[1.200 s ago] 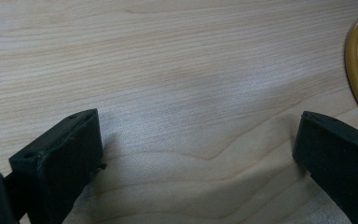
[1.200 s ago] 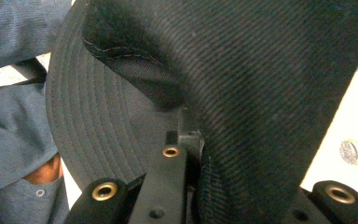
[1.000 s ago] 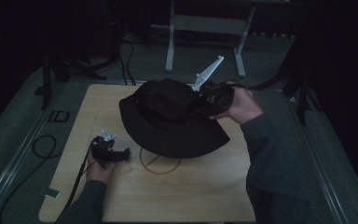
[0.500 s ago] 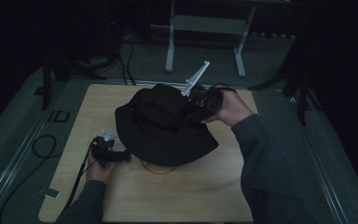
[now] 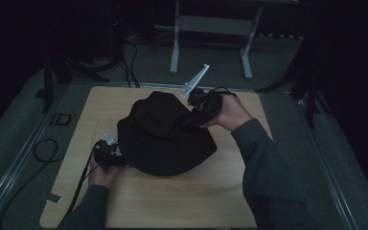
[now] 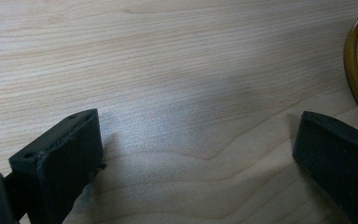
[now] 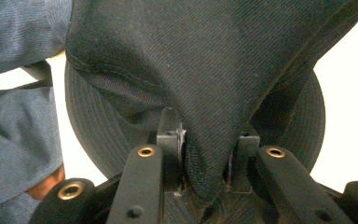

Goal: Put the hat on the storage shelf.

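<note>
A black bucket hat [image 5: 165, 134] lies crumpled on the wooden table [image 5: 182, 206], its brim spread toward the front. My right gripper [image 5: 192, 116] reaches in from the right and grips the crown. In the right gripper view a fold of the hat [image 7: 205, 60] is pinched between the jaws of the right gripper [image 7: 207, 144]; they have just been opening, and the fabric still fills the gap. My left gripper [image 5: 112, 155] rests at the hat's left brim. In the left gripper view my left gripper [image 6: 198, 121] stands open over bare table [image 6: 168, 56].
A brown ring [image 6: 354, 74] curves in at the right edge of the left gripper view, on the wood. A blue-grey sleeve [image 7: 14, 140] shows beyond the hat in the right gripper view. A metal stand [image 5: 211, 28] is on the floor behind the table.
The right hand has moved left and down with the hat. The hat has sunk onto the table and now covers the brown ring seen earlier. The left hand has stayed put.
</note>
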`<action>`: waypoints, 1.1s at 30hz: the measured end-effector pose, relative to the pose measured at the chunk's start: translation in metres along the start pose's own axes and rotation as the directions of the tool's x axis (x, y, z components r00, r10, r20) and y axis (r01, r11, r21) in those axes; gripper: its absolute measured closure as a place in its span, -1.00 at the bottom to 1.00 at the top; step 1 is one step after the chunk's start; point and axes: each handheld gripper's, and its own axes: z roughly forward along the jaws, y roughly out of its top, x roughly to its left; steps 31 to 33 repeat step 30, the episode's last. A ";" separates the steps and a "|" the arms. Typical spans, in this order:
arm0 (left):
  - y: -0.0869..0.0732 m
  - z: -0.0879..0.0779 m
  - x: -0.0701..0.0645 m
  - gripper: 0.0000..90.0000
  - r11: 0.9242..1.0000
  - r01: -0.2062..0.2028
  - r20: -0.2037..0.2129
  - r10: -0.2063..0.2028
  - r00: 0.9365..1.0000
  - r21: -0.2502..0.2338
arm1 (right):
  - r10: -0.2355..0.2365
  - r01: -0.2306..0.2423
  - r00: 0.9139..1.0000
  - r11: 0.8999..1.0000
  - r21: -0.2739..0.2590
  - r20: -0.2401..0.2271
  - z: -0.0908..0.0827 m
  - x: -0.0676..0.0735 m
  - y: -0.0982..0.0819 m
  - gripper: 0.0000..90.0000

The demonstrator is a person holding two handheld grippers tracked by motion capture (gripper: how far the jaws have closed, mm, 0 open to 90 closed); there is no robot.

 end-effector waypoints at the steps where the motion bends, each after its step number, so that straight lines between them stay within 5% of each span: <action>1: 0.000 0.000 0.000 -0.97 1.000 -0.001 0.001 0.001 1.000 0.001 | -0.005 0.005 1.000 1.000 0.001 0.001 0.000 0.000 0.000 0.57; 6: 0.000 0.000 0.000 -0.97 1.000 0.001 0.002 -0.001 1.000 0.001 | 0.013 -0.013 1.000 0.999 0.045 0.001 0.000 0.000 -0.001 0.17; 12: 0.000 0.000 0.000 -0.97 1.000 0.000 0.002 0.000 1.000 0.001 | 0.003 -0.003 1.000 0.995 0.097 -0.002 0.001 0.004 -0.005 0.04; 18: 0.000 0.000 0.000 -0.97 1.000 0.000 0.001 0.000 1.000 0.001 | 0.015 -0.021 0.998 0.995 0.099 0.064 -0.003 0.004 -0.009 -0.21; 25: 0.000 0.000 0.000 -0.97 1.000 0.000 0.001 0.000 1.000 0.001 | 0.068 -0.077 0.994 0.991 0.113 0.082 -0.005 -0.001 -0.022 -0.30; 33: 0.000 0.000 0.000 -0.97 1.000 -0.001 0.003 0.001 1.000 0.001 | 0.077 -0.087 0.993 0.990 0.107 0.092 -0.007 -0.003 -0.031 -0.33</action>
